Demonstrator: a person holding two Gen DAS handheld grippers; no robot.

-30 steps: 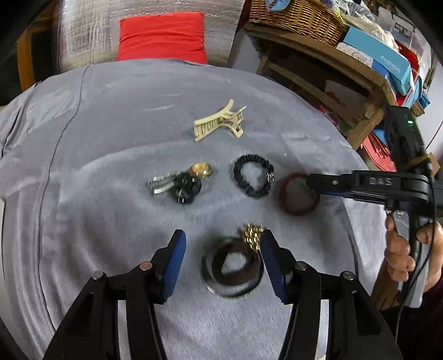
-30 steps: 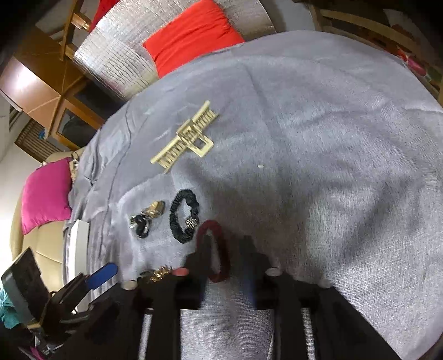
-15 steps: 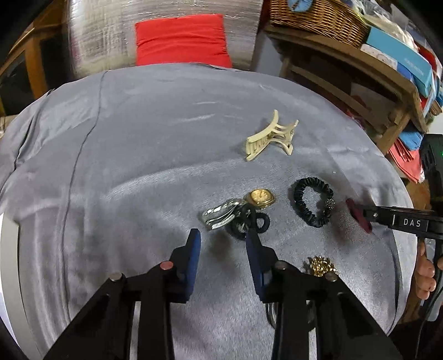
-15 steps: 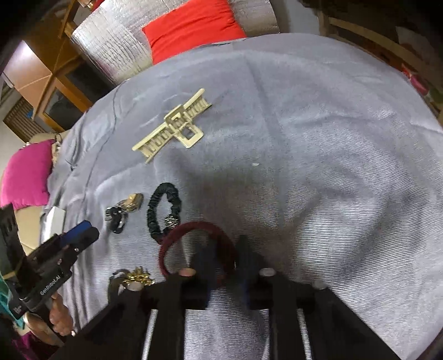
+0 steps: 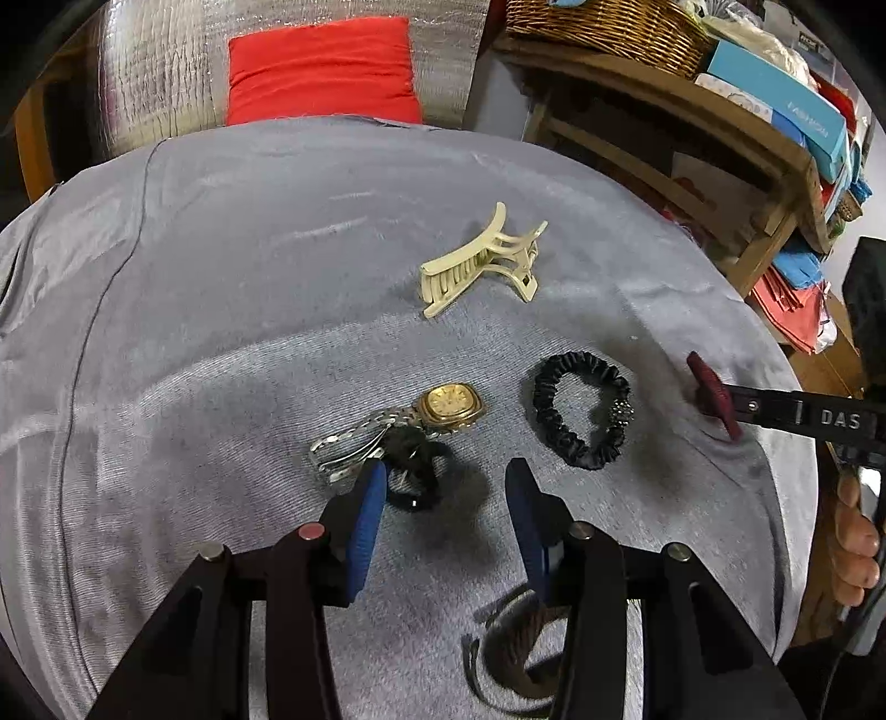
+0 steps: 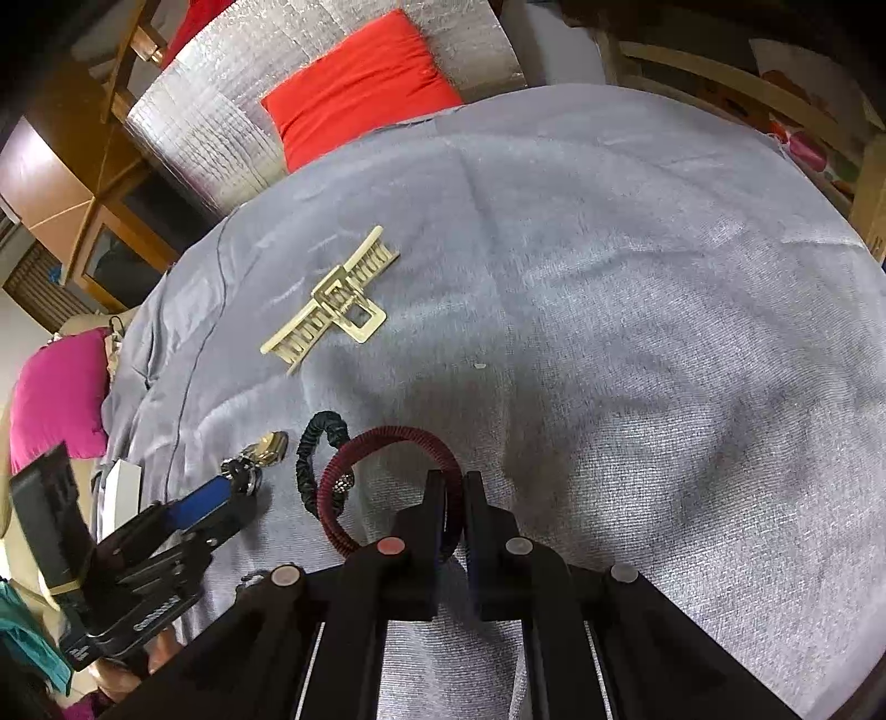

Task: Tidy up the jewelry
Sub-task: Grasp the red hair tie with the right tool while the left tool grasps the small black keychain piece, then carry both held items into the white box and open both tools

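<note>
On the grey cloth [image 5: 221, 310] lie a cream hair claw [image 5: 482, 266], a gold-faced watch [image 5: 449, 407] with a small black hair tie [image 5: 412, 471] on its band, and a black scrunchie [image 5: 581, 415]. My left gripper [image 5: 443, 498] is open and empty just in front of the watch and small tie. My right gripper [image 6: 449, 487] is shut on a dark red hair tie [image 6: 382, 443] and holds it lifted beside the black scrunchie [image 6: 315, 459]; the red tie also shows edge-on in the left wrist view [image 5: 714, 396]. The claw [image 6: 332, 304] lies farther back.
A dark coiled band [image 5: 515, 659] lies on the cloth under my left gripper's right arm. A red cushion [image 5: 321, 66] sits behind the table. A wooden shelf [image 5: 720, 127] with a wicker basket [image 5: 609, 22] and boxes stands at the right. A pink cushion [image 6: 55, 387] lies at the left.
My right gripper has closed on the dark red hair tie and lifted it off the cloth. My left gripper has moved from the coiled band toward the watch and opened wider.
</note>
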